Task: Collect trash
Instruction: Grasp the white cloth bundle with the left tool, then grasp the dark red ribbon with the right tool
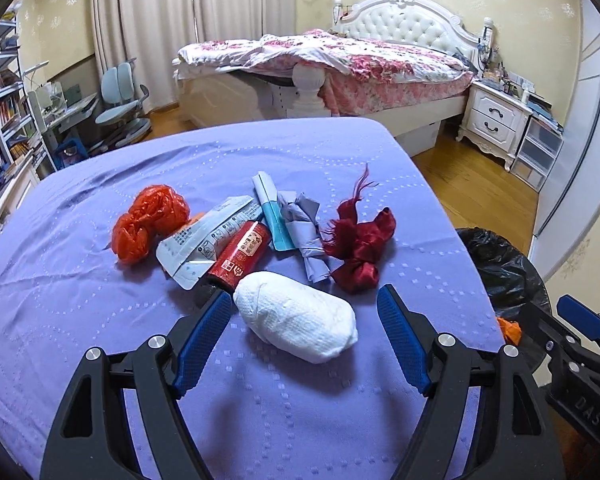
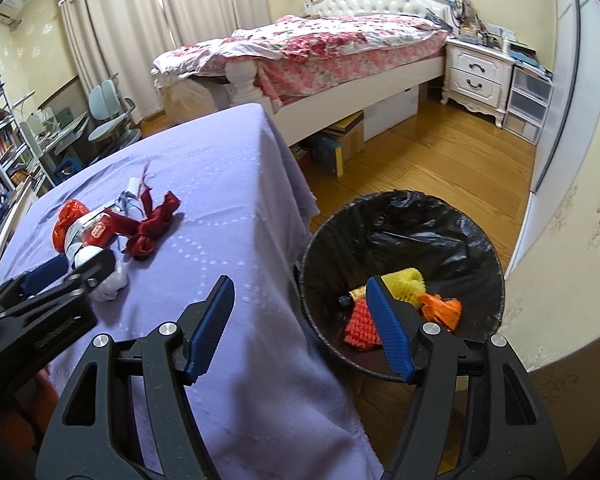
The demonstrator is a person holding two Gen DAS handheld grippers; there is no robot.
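Left tongs [image 1: 306,300] spread wide around the white paper wad [image 1: 296,322]; right tongs [image 2: 300,304] spread, empty, straddling the bin [image 2: 476,236] rim.

At twelve o'clock from me stands a bed [image 1: 380,64] with a floral quilt [image 2: 300,46] and white headboard [image 1: 408,20]. A nightstand [image 1: 496,120] sits at two o'clock, plastic drawers [image 2: 526,102] just beside it. Curtains [image 1: 172,20] hang at eleven, a chair [image 1: 122,96] and bookshelves [image 1: 4,108] at ten.
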